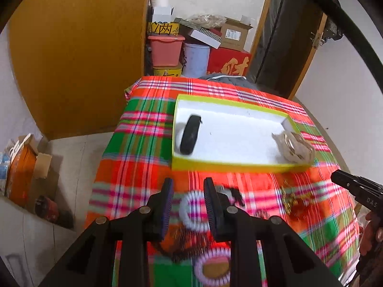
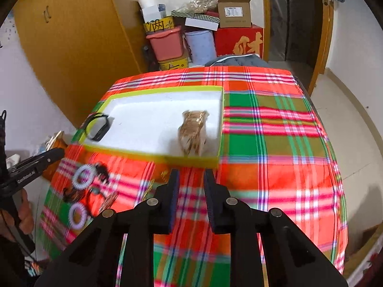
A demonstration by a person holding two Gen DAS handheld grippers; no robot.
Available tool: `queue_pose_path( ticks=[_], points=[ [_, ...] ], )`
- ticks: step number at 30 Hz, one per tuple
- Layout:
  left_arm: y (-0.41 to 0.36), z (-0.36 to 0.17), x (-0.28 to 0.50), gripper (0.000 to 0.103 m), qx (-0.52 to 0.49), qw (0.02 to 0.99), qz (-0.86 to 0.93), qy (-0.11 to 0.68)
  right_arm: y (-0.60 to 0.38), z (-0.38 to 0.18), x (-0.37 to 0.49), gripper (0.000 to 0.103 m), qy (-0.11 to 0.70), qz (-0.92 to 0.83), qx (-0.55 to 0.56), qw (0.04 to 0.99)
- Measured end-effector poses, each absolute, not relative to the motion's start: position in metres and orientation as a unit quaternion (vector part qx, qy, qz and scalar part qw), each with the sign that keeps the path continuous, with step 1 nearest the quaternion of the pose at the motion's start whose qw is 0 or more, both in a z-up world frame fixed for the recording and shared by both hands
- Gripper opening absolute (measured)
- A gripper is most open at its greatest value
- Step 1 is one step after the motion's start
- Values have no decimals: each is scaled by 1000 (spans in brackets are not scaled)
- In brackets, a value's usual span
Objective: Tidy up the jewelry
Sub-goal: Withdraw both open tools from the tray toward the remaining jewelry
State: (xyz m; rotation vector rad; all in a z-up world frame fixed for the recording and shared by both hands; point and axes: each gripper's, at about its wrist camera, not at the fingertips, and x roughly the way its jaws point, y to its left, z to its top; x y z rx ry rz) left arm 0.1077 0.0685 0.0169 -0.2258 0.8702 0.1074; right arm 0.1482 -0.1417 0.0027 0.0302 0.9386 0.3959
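A: What's lying in the shallow yellow-rimmed white box (image 1: 229, 167)?
B: A black band bracelet (image 1: 190, 135) is leaning at its left end, and a clear bag of gold jewelry (image 2: 194, 132) is sitting at the right end.
A: Left tool (image 1: 189, 205)?
B: It's hovering released, w/ nothing between the fingers, over a white beaded bracelet (image 1: 192, 211) on the plaid-covered counter (image 2: 275, 143). Blurry, maybe not touching.
A: Right tool (image 2: 191, 198)?
B: It's hanging released too, near the box's front edge.

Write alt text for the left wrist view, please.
The open left gripper hovers over a white beaded bracelet on a plaid tablecloth. Beyond it, a yellow-rimmed box holds a black wristband and a small clear bag.
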Motion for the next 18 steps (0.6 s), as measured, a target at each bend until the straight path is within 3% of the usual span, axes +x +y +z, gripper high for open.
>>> queue_pose_path(
  ticks=[5, 9, 18],
  points=[
    [58, 17, 76, 26, -113, 896, 52, 426, -143, 4, 115, 21, 454, 208, 16, 866],
    [50, 18, 54, 37, -114, 896, 41, 427, -143, 1, 98, 21, 461, 213, 17, 861],
    [36, 18, 21, 37, -119, 895, 24, 428, -139, -6, 80, 21, 474, 227, 25, 851]
  ],
)
